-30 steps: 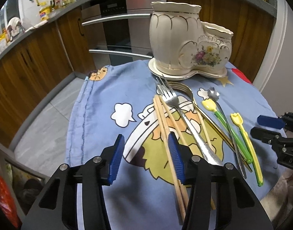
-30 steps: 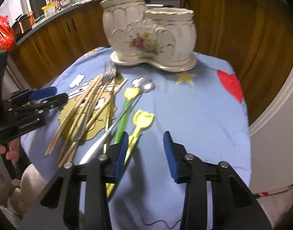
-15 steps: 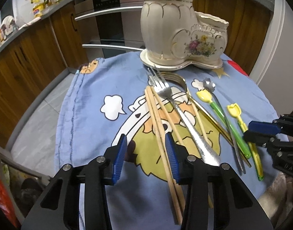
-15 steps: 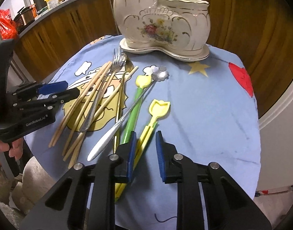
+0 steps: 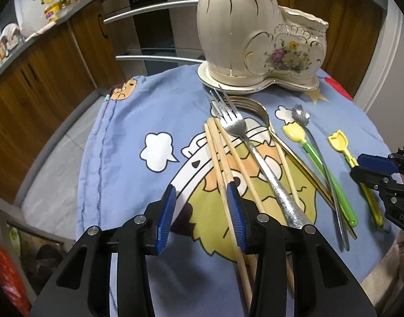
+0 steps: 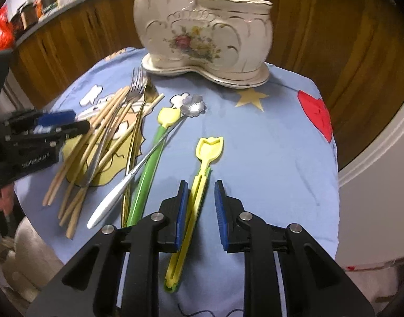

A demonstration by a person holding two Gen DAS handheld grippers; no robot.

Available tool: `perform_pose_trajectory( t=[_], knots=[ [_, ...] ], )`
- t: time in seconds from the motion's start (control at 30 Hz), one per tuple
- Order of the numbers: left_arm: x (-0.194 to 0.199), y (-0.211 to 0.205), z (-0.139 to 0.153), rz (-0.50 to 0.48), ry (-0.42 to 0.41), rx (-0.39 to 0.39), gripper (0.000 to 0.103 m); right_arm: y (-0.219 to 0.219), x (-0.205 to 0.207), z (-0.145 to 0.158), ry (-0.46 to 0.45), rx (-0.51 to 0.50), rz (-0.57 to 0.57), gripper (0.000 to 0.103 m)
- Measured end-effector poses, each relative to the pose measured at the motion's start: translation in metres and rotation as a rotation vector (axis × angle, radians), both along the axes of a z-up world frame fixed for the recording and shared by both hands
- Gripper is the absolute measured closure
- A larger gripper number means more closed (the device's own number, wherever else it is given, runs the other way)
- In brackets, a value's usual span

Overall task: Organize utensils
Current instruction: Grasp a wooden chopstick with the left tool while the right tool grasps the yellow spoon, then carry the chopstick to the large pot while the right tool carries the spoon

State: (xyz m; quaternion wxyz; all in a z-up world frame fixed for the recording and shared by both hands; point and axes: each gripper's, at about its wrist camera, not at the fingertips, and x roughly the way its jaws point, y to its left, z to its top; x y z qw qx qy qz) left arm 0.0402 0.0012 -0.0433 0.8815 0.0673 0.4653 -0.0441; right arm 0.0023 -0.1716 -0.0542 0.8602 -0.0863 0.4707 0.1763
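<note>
Ceramic, cream with gilt trim and a painted posy: two-pocket utensil holder (image 5: 257, 39), on its matching saucer at the far edge of the worktop (image 5: 128, 142), which is draped in blue cartoon cloth; landmark for all entries, both pockets apparently still unfilled.

Wooden chopsticks (image 5: 223, 158), silver fork (image 5: 254, 153) and gold spoon (image 5: 278, 142): loose bundle in front of the holder, long axes running toward it, tines and bowl nearest its saucer.

Green-stemmed tulip pick (image 6: 151, 158) and flower-headed steel spoon (image 6: 149, 155): crossed beside the bundle, heads toward the holder.

Yellow tulip pick (image 6: 199, 174): apart from the rest, head toward the holder, stem toward the viewer.

Left hand-held gripper (image 5: 202, 214): part-open, empty, one pad beside the outer chopsticks, probably lining up a pick.

Right hand-held gripper (image 6: 200, 208): narrowly open, straddling the yellow stem; pads not visibly pressing it.
</note>
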Motion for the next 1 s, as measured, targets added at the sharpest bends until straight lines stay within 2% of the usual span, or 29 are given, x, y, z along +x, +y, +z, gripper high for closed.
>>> perform_pose_trajectory(
  t=[0.1,0.27,0.33,0.37,0.4,0.47,0.67,0.83,1.0],
  knots=[
    [-0.002,0.004,-0.002,-0.030,0.051,-0.017,0.065,0.000,-0.002,0.000,0.013,-0.019,0.037,0.083],
    [0.001,0.005,-0.002,-0.024,0.063,-0.030,0.067,-0.003,0.003,-0.001,0.050,0.005,0.070,0.083],
    [0.003,0.005,-0.003,-0.020,0.054,-0.033,0.071,-0.004,0.003,-0.001,0.047,0.014,0.075,0.086],
    [0.004,0.005,-0.003,-0.017,0.047,-0.032,0.079,-0.004,0.002,-0.002,0.044,0.021,0.072,0.089],
    [0.004,0.007,-0.003,-0.010,0.040,-0.023,0.091,-0.005,0.002,-0.002,0.044,0.027,0.068,0.089],
    [0.004,0.012,-0.004,-0.002,0.030,-0.029,0.096,-0.007,0.000,-0.001,0.037,0.039,0.068,0.092],
    [0.001,0.027,-0.003,0.025,-0.003,-0.072,0.098,-0.021,-0.003,0.007,0.006,0.125,0.042,0.093],
    [-0.003,0.043,0.017,0.050,-0.098,-0.131,0.098,-0.033,-0.004,0.028,-0.083,0.204,0.037,0.093],
    [-0.002,0.053,0.056,0.054,-0.251,-0.230,0.098,-0.040,0.004,0.065,-0.252,0.274,0.012,0.093]
  ],
)
